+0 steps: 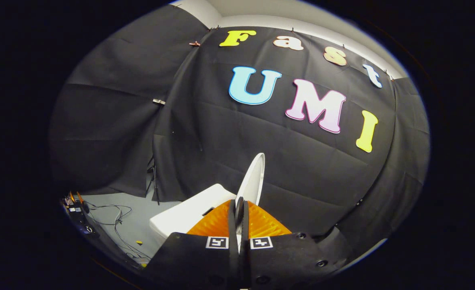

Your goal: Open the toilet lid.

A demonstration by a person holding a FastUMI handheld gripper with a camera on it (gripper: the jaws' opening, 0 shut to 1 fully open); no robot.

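Pinched on the raised edge of the white toilet lid (253,177), my tool (239,215) holds it near upright above the tank (189,213), and I fear a slack grip would let it slam down.

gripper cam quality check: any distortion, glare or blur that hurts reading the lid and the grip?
Gripper view: strong fisheye bending, the booth cloth folds curve. Even, dim lighting, no glare; the white toilet lid is bright but not blown out, seen edge-on and raised, its rim crisp. The gripper is in focus, jaws closed on the lid's edge. The grey floor with cables is darker and softer.
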